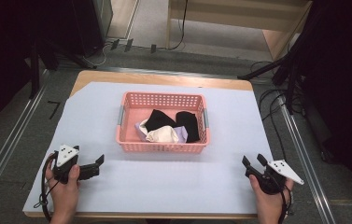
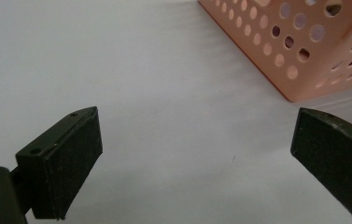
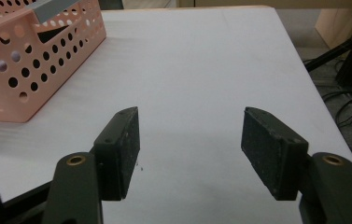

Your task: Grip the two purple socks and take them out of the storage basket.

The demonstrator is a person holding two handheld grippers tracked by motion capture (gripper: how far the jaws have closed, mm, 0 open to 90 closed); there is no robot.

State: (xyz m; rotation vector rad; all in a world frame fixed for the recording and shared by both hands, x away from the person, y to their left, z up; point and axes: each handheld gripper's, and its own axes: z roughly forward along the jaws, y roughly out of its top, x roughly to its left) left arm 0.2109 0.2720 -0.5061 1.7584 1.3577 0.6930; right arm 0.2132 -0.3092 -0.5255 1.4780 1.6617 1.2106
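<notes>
Basket: we see a pink perforated basket (image 1: 163, 145) at the middle of the table, well apart from both grippers, with grey handles at its two short ends.
Contents: black socks (image 1: 187, 123), a cream cloth (image 1: 162, 135) and a lilac piece (image 1: 181, 133) lie heaped inside it.
Left gripper: our left gripper (image 1: 100, 161) rests at the near left of the white sheet (image 1: 89, 112), jaws spread wide with nothing between them; in the left gripper view (image 2: 197, 149) a basket corner (image 2: 299, 56) sits just ahead to the right.
Right gripper: our right gripper (image 1: 254, 160) sits at the near right, jaws parted and empty; in the right gripper view (image 3: 190, 140) bare sheet lies between the pads.
Path: we find nothing lying between either gripper and the basket.
Surroundings: cables (image 1: 276, 107) trail on the floor right of the table; dark stands (image 1: 276, 70) rise behind it.
</notes>
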